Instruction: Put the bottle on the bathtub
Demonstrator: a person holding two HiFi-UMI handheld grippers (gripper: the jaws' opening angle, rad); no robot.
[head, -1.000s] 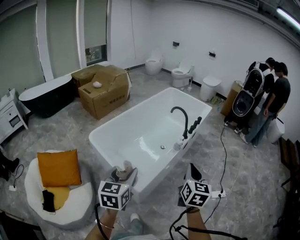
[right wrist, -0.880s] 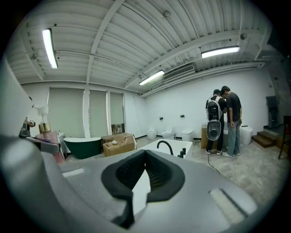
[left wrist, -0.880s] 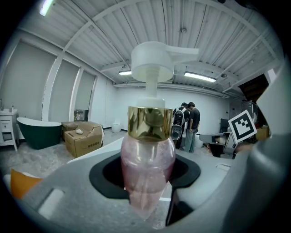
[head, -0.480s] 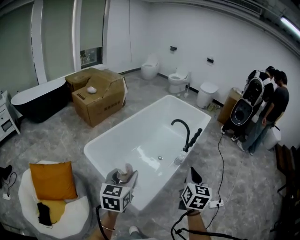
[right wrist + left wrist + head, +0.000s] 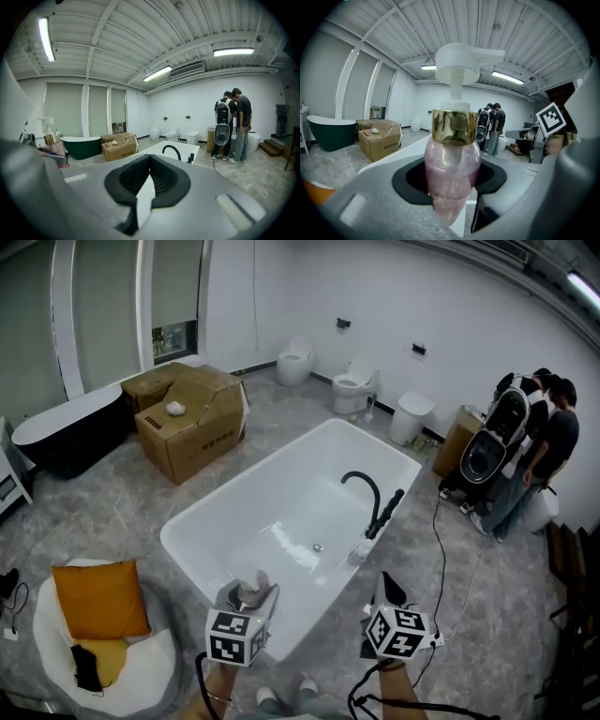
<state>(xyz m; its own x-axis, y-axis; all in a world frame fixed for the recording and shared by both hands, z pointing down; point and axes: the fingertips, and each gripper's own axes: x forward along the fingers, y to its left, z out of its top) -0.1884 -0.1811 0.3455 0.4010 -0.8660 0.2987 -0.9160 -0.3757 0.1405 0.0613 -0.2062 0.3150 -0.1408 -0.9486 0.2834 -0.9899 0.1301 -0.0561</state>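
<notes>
Your forearms low in head view, grippers side by side, pointing forward, slightly down. Left gripper [image 5: 251, 596] clamped on pink bottle [image 5: 452, 173], upright, pump on top, at near end of bathtub [image 5: 244, 476]. Right gripper [image 5: 387, 592] pads together, nothing held. Black faucet [image 5: 361, 486] beyond, on right rim.

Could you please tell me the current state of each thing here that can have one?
bottle: upright, pump cap on, not yet on the tub.
left gripper: shut on the bottle.
right gripper: jaws together, nothing between them.
bathtub: empty, no water in it.
faucet: off, no water running.
cardboard box: top flaps open.
</notes>
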